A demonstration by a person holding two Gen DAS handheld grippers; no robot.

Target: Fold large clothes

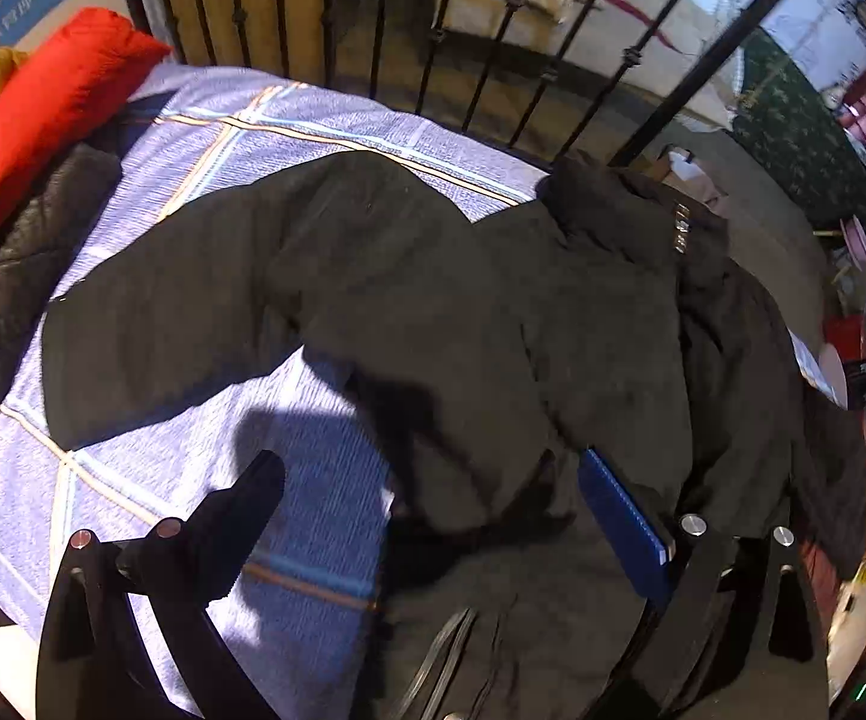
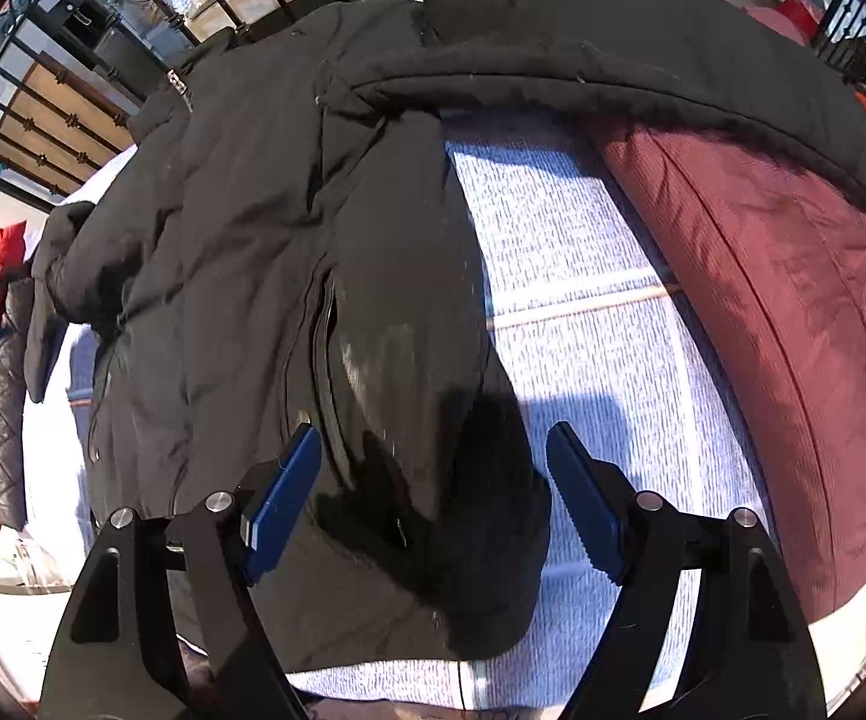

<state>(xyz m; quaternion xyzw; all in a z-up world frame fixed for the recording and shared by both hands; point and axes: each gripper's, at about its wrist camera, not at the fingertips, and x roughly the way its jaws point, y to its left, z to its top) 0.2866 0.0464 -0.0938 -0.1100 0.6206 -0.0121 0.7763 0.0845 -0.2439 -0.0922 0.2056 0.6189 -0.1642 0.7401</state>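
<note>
1. In the left wrist view, the left tongs are spread wide and grasp nothing: the black finger hangs over the bed sheet, the blue-padded finger lies against the dark coat.
2. In the right wrist view, the right tongs are likewise released, their blue pads standing on either side of the coat's near hem without closing on it.
3. The coat lies spread front-up on the lilac checked bed sheet, its zip running from the near hem toward the far collar.
4. One sleeve stretches out left across the sheet in the left wrist view.
5. The other sleeve reaches far right, draped over a maroon cushion that lies along the right side of the bed.
6. At the left edge a red pillow rests beside a quilted dark garment.
7. Beyond the coat's collar stands the black iron bed rail, with a cluttered room behind it.
</note>
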